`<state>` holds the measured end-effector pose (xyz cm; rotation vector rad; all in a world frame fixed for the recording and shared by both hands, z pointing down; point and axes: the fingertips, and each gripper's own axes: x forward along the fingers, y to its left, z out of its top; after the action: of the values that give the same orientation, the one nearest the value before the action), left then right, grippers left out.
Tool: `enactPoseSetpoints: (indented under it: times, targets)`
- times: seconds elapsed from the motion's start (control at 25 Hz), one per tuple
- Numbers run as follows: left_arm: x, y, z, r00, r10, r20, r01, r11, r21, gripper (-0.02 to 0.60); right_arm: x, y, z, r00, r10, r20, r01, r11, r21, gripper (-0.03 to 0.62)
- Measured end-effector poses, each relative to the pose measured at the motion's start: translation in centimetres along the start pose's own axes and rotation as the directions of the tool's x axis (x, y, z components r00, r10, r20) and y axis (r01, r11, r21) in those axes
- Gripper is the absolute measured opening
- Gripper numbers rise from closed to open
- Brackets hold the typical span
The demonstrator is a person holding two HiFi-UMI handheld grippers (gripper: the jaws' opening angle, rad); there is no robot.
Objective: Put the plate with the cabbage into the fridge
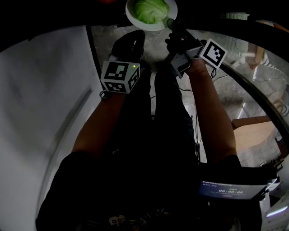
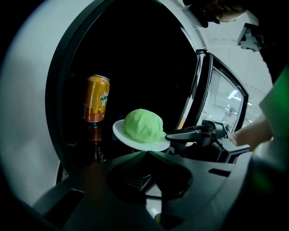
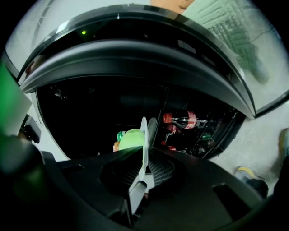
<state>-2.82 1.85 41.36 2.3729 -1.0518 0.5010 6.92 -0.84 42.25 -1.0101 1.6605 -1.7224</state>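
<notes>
Right tongs (image 3: 144, 153) pinch the plate (image 3: 143, 130), cabbage (image 3: 131, 137) atop; left tongs (image 2: 146, 153) pressed together, empty, just behind it

We see a white plate (image 1: 133, 19), pale green cabbage (image 1: 150, 10), an orange can (image 2: 96, 98) with white-and-green label, a dark bottle (image 3: 183, 120) with red cap and label, black-and-white square-patterned marker cubes (image 1: 120, 76).

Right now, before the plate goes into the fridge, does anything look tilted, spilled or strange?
Nothing stands out. The plate looks level in the left gripper view, the cabbage sits in its middle, and the right gripper holds its rim in its tongs. The orange can behind it stands upright.
</notes>
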Motion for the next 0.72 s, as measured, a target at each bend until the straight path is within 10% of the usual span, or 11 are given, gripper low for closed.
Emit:
enactPoseSetpoints:
  times: [0.52,0.64,0.72]
  targets:
    - [0.1,0.1,0.1,1.000,0.000,0.010,0.000,1.000,0.007,0.012,-2.3,0.8,-0.4,0.999,-0.048,-0.017,0.045,0.984,-0.173,0.021]
    - [0.0,0.0,0.2,1.000,-0.001,0.013,0.000,1.000,0.007,0.012,-2.8,0.9,-0.7,0.988,-0.152,-0.017,0.133,0.905,-0.404,0.021]
    - [0.0,0.0,0.2,1.000,0.001,0.013,-0.001,1.000,0.006,0.012,-3.0,1.2,-0.7,0.974,-0.227,0.015,0.190,0.776,-0.602,0.020]
